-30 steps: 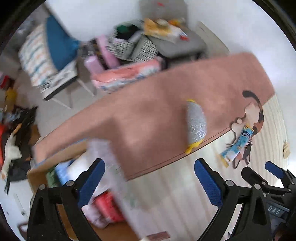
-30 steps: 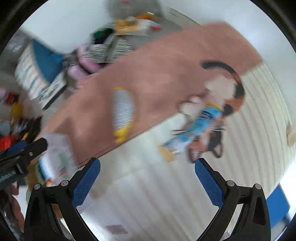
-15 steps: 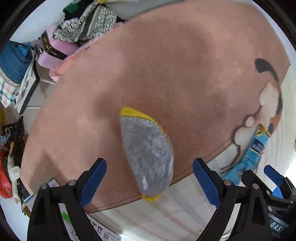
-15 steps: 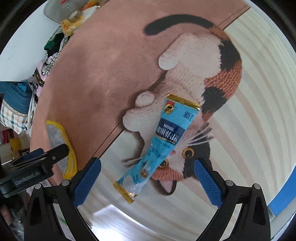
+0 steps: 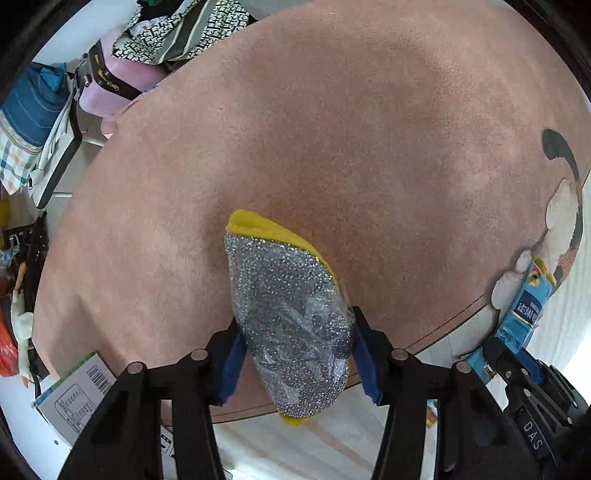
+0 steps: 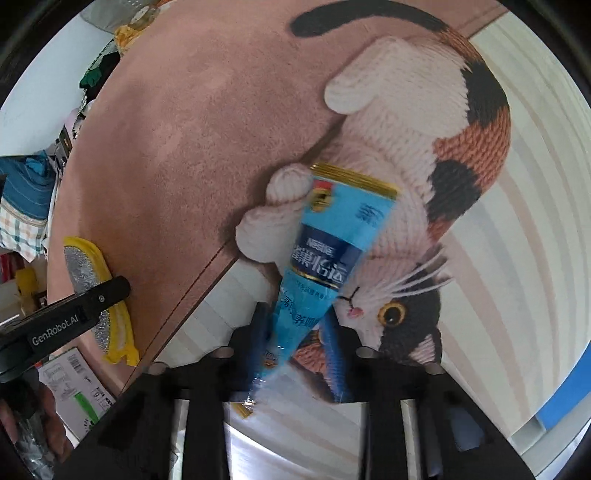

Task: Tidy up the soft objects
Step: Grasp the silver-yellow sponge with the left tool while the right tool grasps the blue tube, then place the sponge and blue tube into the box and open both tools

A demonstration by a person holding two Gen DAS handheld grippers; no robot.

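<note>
Blue-padded fingers of the left gripper are closed in on a sponge, 1 pad pressing each long side near its lower end — the silver, glittery face is up and a yellow layer shows along the far rim and at the near tip. The sponge lies on the pink part of the rug, its near tip poking just past the rug's dark seam onto the striped part.

The right gripper has its 2 fingers drawn close on the narrow end of a blue sachet, which fans out wider toward its gold-edged far end. That sachet rests across the cat woven into the rug, its gold edge touching the cat's white paws and its middle beside the whiskers. It looks pinched rather than merely framed, though the grip point is a bit blurred.

From the right wrist view the sponge sits well to the left of the cat, with the left gripper's black arm lying across it. A cardboard box stands off the rug's near-left edge; a pile of clothes and a pink case lie beyond its far-left edge.
</note>
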